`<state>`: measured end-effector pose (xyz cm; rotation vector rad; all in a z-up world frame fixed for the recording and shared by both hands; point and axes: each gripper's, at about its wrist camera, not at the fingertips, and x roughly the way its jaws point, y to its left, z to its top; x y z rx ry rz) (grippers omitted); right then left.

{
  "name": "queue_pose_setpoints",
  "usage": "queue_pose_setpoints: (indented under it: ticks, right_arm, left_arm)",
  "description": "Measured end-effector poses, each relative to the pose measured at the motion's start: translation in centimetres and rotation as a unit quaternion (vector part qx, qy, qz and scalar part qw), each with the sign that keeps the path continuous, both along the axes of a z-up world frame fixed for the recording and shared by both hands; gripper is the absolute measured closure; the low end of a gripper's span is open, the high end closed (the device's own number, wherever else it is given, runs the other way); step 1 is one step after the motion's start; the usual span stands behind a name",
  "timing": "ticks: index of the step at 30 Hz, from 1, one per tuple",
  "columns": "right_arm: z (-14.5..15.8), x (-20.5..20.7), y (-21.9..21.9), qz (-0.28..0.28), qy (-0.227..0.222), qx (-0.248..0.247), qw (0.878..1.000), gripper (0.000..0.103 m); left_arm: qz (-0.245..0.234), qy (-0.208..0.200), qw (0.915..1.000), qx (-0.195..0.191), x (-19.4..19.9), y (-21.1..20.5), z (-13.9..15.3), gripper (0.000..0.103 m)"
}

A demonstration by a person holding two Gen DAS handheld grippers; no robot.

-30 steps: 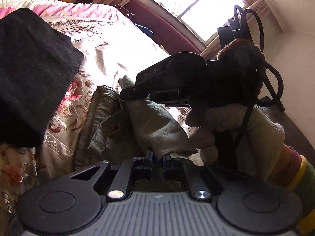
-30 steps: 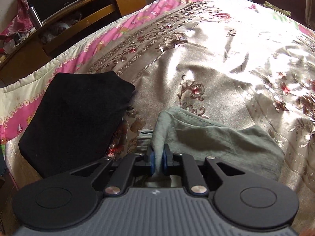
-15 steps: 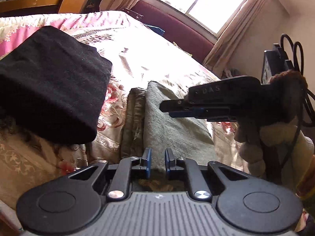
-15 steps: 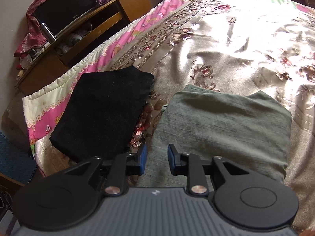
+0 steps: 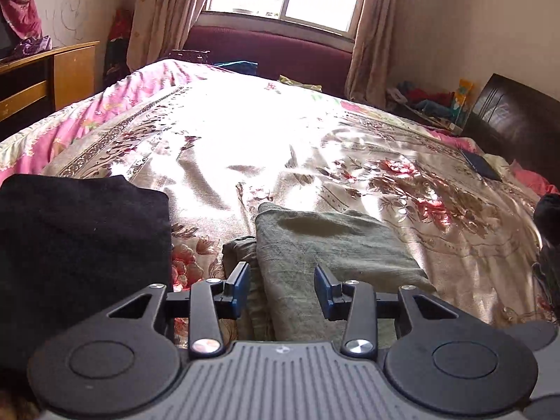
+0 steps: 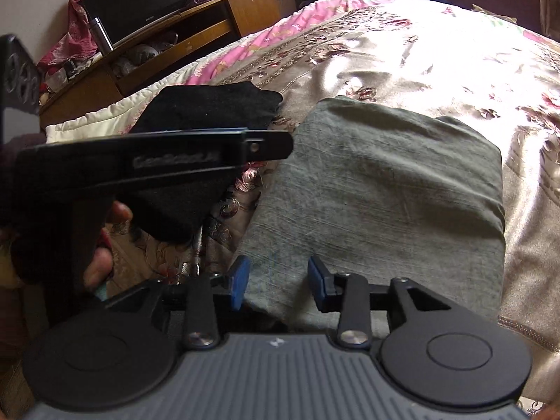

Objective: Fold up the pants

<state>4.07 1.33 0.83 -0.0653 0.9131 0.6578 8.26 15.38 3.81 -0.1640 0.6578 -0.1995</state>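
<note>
Both grippers, left (image 5: 281,288) and right (image 6: 278,281), were opening, gripping nothing. Folded green pants (image 6: 378,189) lay flat on the floral bedspread (image 5: 315,147), just ahead of and beneath the spread fingers, beside a black folded garment (image 5: 80,245).

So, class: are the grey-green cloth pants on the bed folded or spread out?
Folded: the grey-green cloth pants lie as a compact rectangle, layered edges showing at one side.

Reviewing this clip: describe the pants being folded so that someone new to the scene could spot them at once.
On the shiny floral bedspread, look at the near edge, just ahead of both grippers. The grey-green folded cloth pants lie there as a flat rectangle. The black folded garment beside them is much darker.
</note>
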Motion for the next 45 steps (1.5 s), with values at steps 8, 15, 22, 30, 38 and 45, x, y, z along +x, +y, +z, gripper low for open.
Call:
queue_pose_setpoints:
  ticks: [8, 15, 22, 30, 38, 45]
  right_arm:
    - [-1.4, -0.2, 1.5, -0.018, -0.035, -0.025, 0.999, 0.098]
    - [-0.4, -0.4, -0.3, -0.024, -0.011, 0.010, 1.000, 0.103]
    - [0.3, -2.2, -0.2, -0.013, -0.036, 0.022, 0.999, 0.095]
    - [-0.3, -1.7, 2.2, -0.025, -0.042, -0.010, 0.999, 0.065]
    - [-0.9, -2.2, 3.9, -0.030, -0.066, -0.053, 0.996, 0.062]
    - [-1.9, -2.1, 3.7, -0.035, -0.062, -0.069, 0.995, 0.063]
  left_arm:
    - [-0.007, 0.057, 0.9983, -0.004, 6.1, -0.6, -2.2, 0.049]
    - [0.008, 0.053, 0.9967, -0.062, 6.8, 1.6, -1.0, 0.080]
    - [0.010, 0.051, 0.9973, -0.053, 4.8, 2.9, -0.9, 0.083]
    - [-0.012, 0.077, 0.9966, -0.026, 7.2, 1.2, -2.0, 0.062]
    - [-0.012, 0.047, 0.9981, -0.038, 7.8, 1.9, -0.6, 0.040]
    - [-0.057, 0.059, 0.9966, 0.008, 9.6, -1.0, -1.1, 0.036]
